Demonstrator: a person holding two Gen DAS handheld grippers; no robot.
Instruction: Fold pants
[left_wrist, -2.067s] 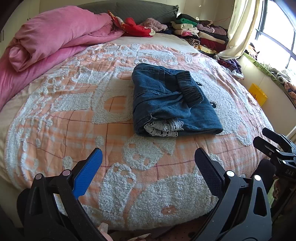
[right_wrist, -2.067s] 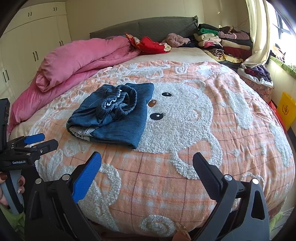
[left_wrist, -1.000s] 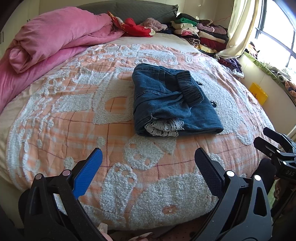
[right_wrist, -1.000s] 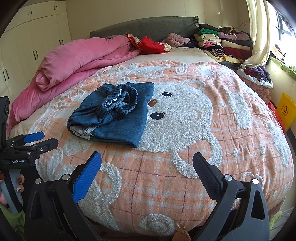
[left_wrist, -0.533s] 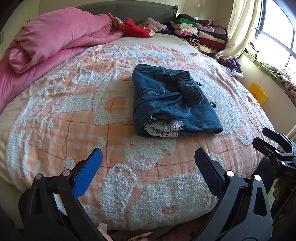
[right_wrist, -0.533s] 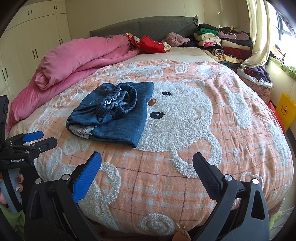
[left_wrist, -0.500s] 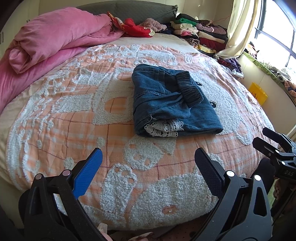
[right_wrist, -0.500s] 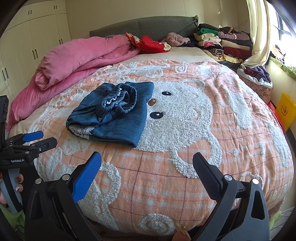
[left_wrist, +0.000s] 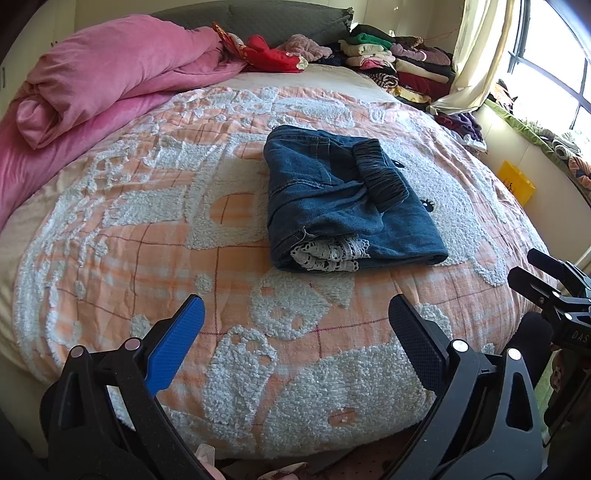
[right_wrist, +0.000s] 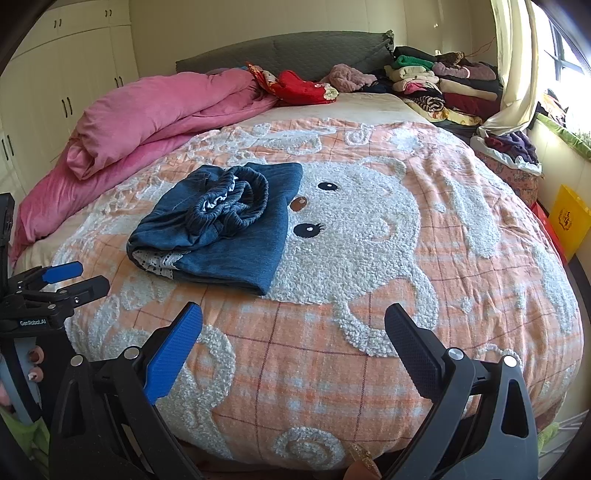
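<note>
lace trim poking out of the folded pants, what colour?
White, against the dark blue denim of the pants. The lace trim shows best in the left wrist view.

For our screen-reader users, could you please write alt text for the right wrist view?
Folded blue denim pants lie on an orange-and-white bear-patterned bedspread, elastic waistband bunched on top. The right tongs are open and empty in the foreground, short of the pants. A rolled pink duvet sits far left.
</note>
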